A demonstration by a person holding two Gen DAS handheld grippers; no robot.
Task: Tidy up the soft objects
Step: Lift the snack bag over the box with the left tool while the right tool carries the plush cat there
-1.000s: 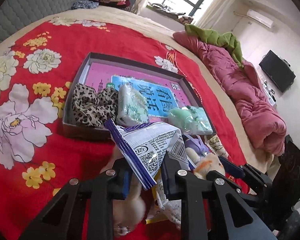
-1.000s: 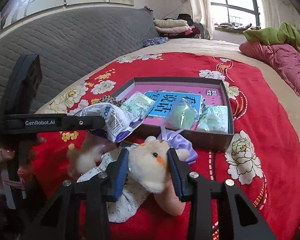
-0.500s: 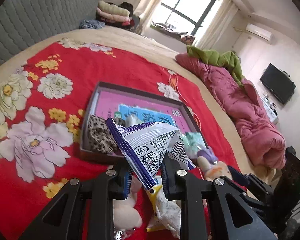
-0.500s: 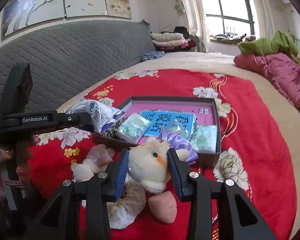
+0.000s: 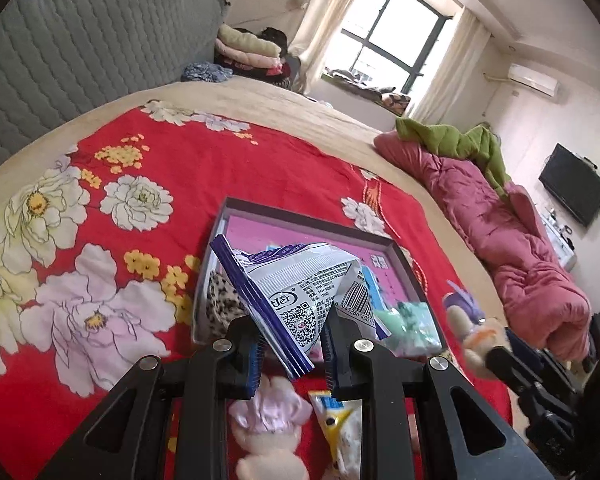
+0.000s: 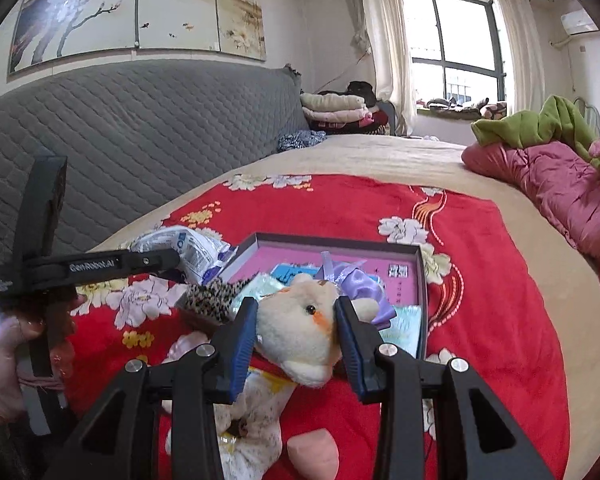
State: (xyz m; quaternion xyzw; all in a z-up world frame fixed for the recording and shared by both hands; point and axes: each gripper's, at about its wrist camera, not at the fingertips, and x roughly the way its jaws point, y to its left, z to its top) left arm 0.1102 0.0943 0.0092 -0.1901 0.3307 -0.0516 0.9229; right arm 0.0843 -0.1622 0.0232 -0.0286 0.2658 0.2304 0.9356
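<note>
Packet [image 5: 300, 292], white with purple edges, crumpled, printed with a barcode and a square code, pinched between the pads of the left gripper [image 5: 290, 354] and sticking up past the fingertips. Plush toy [image 6: 300, 330], cream with a black eye, an orange cheek patch and a lilac ribbon bow on top, clamped by the head between the blue pads of the right gripper [image 6: 296, 346], body in a flowered dress hanging below the jaws down to a pink foot.

Ahead of both pairs of jaws, shallow dark box [image 5: 410, 270] with a pink floor, lying on the red flowered blanket [image 5: 204, 168]. Inside: leopard-print cloth [image 5: 220, 304] at the corner nearest the left jaws, pale green wrapped packs [image 5: 408, 320] toward the right-hand side, blue printed sheet partly hidden by the packet. Below the left jaws, a second plush [image 5: 268, 420], pink and cream, and a yellow-and-white pouch [image 5: 340, 428] on the blanket. Beyond the box, pink quilt [image 5: 512, 236] with green cloth on top.

Count: two grippers, two plush toys, one box, one held packet, one leopard cloth.
</note>
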